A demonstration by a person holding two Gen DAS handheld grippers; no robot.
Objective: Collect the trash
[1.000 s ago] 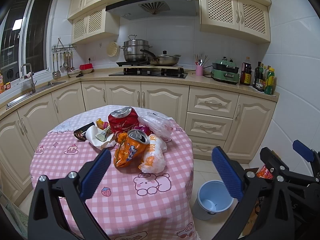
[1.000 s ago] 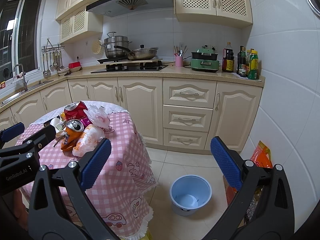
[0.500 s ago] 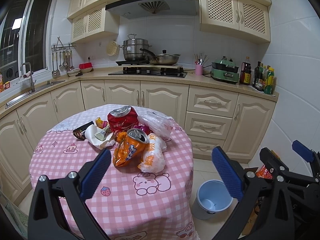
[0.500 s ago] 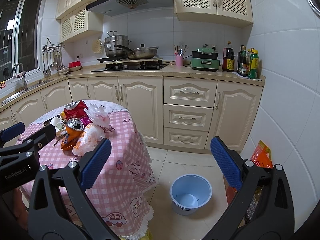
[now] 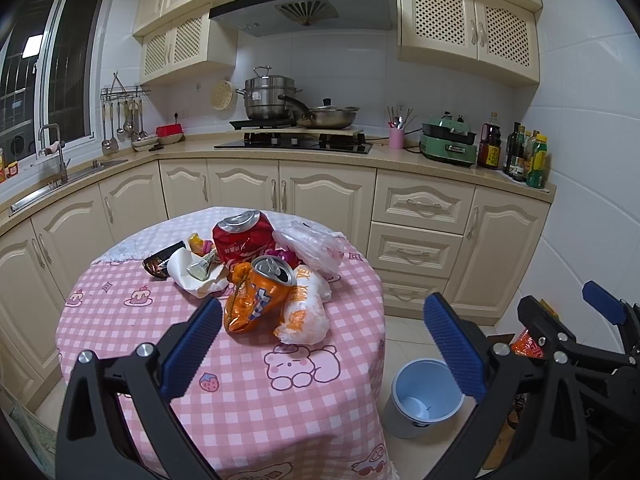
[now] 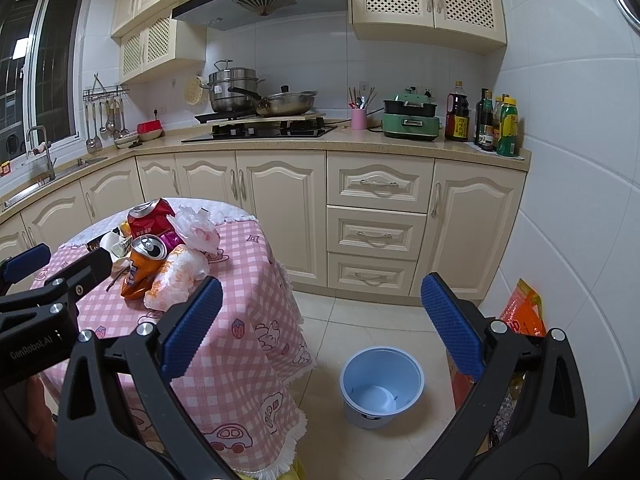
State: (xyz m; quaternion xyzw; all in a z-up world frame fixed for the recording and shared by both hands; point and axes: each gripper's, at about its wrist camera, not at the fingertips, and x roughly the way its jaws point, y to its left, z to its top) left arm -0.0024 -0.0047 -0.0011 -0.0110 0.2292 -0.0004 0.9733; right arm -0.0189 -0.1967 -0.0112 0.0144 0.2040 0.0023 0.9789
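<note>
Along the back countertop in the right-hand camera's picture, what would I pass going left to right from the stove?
Steel steamer pot → frying pan → pink utensil cup → green electric cooker → dark sauce bottle → green-and-yellow bottle.

Cream kitchen, white tiled walls

Cream cabinets [image 6: 280,204] line the wall below a range hood [image 5: 304,8]; dark window [image 5: 60,68] (left side), pale tiled floor [image 6: 360,320].
</note>
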